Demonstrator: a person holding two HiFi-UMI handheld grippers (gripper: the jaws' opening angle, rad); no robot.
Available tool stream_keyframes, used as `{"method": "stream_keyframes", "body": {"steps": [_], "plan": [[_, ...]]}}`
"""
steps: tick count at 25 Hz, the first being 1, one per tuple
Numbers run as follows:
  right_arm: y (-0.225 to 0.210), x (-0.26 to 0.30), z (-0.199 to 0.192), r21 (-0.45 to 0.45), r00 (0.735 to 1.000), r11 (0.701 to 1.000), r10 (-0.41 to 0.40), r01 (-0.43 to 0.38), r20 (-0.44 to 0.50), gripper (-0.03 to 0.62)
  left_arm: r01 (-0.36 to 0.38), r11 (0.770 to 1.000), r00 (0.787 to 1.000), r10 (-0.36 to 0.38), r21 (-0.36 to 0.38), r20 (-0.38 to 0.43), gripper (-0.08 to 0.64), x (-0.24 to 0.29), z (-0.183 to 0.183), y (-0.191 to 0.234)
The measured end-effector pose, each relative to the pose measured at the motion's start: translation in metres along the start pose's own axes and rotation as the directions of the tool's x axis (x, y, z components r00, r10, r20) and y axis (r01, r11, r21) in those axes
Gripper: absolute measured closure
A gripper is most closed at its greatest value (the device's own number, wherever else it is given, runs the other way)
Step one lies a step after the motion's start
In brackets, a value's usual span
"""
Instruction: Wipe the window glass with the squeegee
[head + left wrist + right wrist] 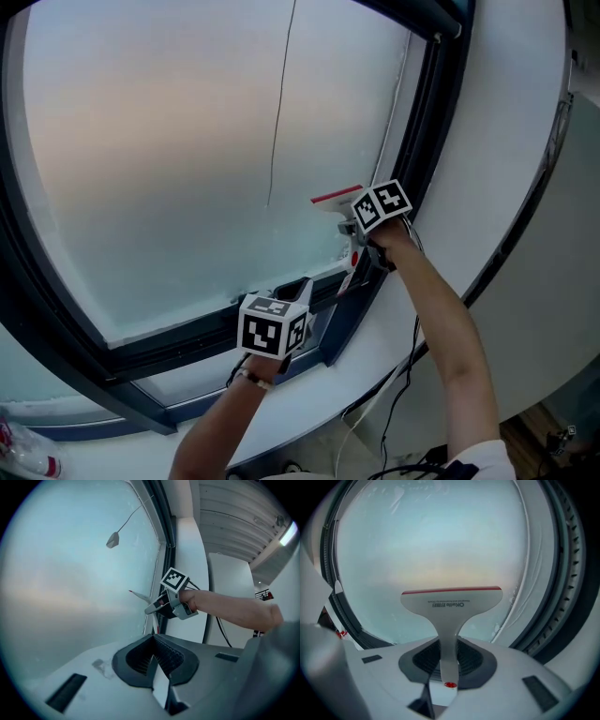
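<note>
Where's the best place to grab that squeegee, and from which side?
By its narrow handle, coming from the end away from the blade. The squeegee widens into a flat head whose red edge must meet the window glass, so only the slim stem fits between jaws, where the right gripper clamps it.

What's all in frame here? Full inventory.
window glass: 1, pale frosted blue, ahead
window frame: 1, dark, around the glass
cord: 1, thin dark, hanging before the glass
squeegee: 1, white with red blade edge, held up at the glass's right
sill: 1, white, below the frame
cables: several, black and white, under sill
bottle: 1, apparently clear plastic, lower-left corner
left gripper: 1, white, shut and empty, low by the frame
right gripper: 1, white, shut on the squeegee handle
arms: 2, bare, behind the grippers
</note>
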State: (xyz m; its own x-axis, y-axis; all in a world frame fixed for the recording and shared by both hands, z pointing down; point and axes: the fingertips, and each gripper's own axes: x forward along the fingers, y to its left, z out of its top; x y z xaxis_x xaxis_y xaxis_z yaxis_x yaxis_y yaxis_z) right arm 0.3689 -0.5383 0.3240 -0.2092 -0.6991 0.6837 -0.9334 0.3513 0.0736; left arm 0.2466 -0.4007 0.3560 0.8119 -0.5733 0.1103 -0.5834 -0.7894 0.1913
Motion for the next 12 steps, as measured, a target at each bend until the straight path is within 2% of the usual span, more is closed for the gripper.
{"method": "stream_keyframes", "body": {"steps": [5,12], "plan": [[0.001,0.018,-0.020,0.000,0.999,1.000,0.005,-0.005,-0.045,0.512,-0.004,0.999,1.000,0.003,-0.036,-0.022,0.560,0.008,-0.024,0.002],[0.008,0.073,-0.080,0.056,0.993,0.997,0.062,-0.056,-0.099,0.512,-0.025,0.998,0.999,0.023,-0.054,-0.038,0.560,0.009,-0.042,0.008]]}}
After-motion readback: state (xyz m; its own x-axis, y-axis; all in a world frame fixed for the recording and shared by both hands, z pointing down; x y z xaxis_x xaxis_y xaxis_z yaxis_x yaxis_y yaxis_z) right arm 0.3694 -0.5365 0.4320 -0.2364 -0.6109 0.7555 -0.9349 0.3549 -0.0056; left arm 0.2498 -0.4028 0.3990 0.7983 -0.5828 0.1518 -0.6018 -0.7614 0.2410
